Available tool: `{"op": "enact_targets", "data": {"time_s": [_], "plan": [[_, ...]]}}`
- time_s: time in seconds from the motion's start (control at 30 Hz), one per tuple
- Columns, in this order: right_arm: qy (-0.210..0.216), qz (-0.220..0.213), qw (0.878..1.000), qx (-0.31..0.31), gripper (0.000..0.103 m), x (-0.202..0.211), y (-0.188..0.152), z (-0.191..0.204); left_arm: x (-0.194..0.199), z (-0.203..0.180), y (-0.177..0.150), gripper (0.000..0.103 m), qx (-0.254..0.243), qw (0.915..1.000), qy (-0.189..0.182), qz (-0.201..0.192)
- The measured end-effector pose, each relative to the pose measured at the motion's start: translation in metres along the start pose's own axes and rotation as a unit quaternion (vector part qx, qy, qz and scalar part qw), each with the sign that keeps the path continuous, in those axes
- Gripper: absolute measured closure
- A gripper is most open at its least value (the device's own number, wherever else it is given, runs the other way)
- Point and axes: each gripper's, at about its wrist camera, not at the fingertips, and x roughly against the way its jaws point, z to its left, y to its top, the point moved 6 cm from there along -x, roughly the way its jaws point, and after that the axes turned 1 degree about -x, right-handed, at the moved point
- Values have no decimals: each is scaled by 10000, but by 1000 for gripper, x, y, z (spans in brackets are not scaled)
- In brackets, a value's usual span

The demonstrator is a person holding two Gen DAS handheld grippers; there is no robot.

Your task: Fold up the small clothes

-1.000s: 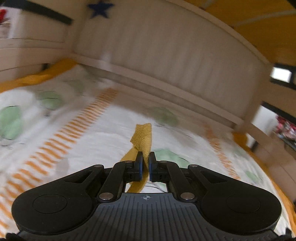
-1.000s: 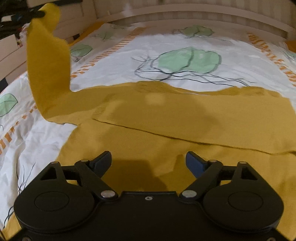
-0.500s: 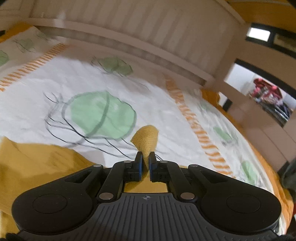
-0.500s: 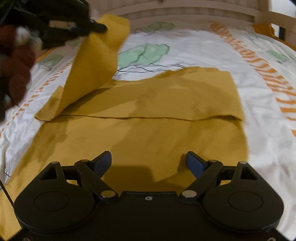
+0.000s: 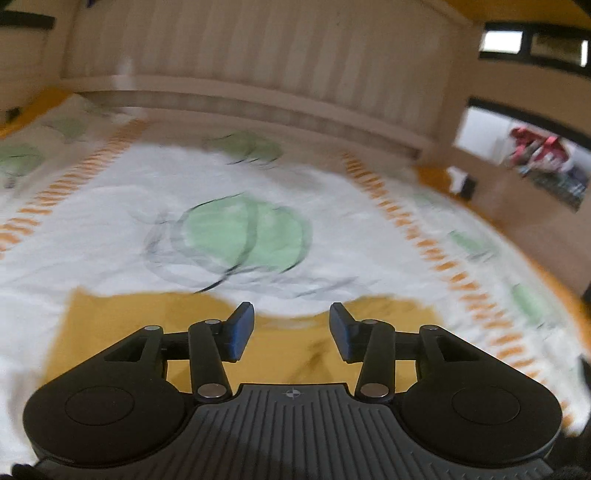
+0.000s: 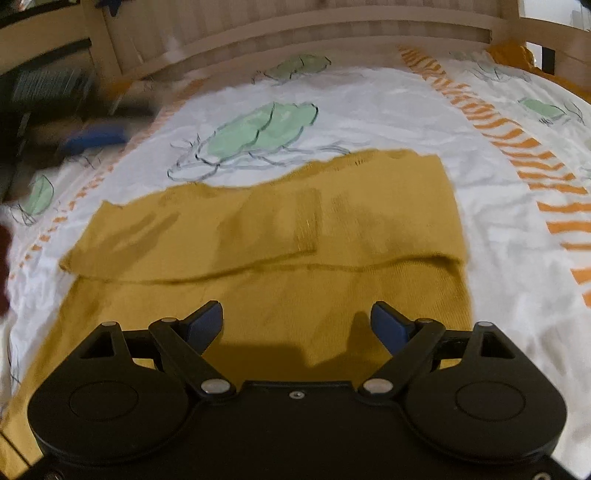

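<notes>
My left hand-held gripper (image 5: 291,326) has just been opening and has let go of the sleeve; nothing sits between its jaws. The yellow top (image 6: 258,236) lies flat on the bed (image 6: 369,110), sleeve folded across. My right hand-held gripper (image 6: 297,325) hovers wide and empty, so a cross fold probably comes next.

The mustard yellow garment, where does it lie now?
In the right wrist view the mustard yellow garment lies flat on the white bedsheet, ahead of the open right gripper, below the green leaf print.

Both wrist views low over the bed (image 5: 110,229), facing the headboard (image 6: 295,33), sharing the mustard garment (image 6: 258,229)
</notes>
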Motion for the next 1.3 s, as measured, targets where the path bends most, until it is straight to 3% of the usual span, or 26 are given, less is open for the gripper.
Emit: {"op": "enact_targets", "data": {"time_s": [0.13, 0.43, 0.63, 0.73, 0.83, 0.87, 0.9, 1.1, 1.2, 1.3], "plan": [[182, -145, 9997, -14, 33, -11, 18, 2, 8, 37, -38, 59, 48, 9983, 445, 378], [59, -212, 9994, 280, 34, -50, 43, 6, 7, 97, -90, 60, 428, 9893, 1033, 933], [-103, 25, 9997, 222, 35, -72, 46, 4, 4, 93, -105, 56, 95, 9908, 1093, 790], [-66, 147, 9997, 181, 43, -79, 44, 4, 3, 93, -108, 54, 155, 9917, 1068, 693], [-63, 251, 9994, 239, 68, -82, 43, 9, 3, 96, -108, 54, 344, 9923, 967, 698], [-21, 278, 9993, 252, 84, -82, 45, 12, 3, 97, -108, 54, 367, 9924, 948, 693], [29, 301, 9992, 260, 87, -81, 48, 16, 3, 98, -109, 54, 372, 9925, 941, 690], [246, -194, 9983, 500, 90, -41, 84, 27, 3, 98, -109, 54, 353, 9924, 948, 701], [31, -417, 9983, 403, 90, -24, 101, 6, 4, 97, -110, 54, 348, 9924, 950, 694], [-465, -363, 9979, 275, 90, -25, 106, -26, 3, 96, -110, 54, 332, 9923, 969, 693]]}}
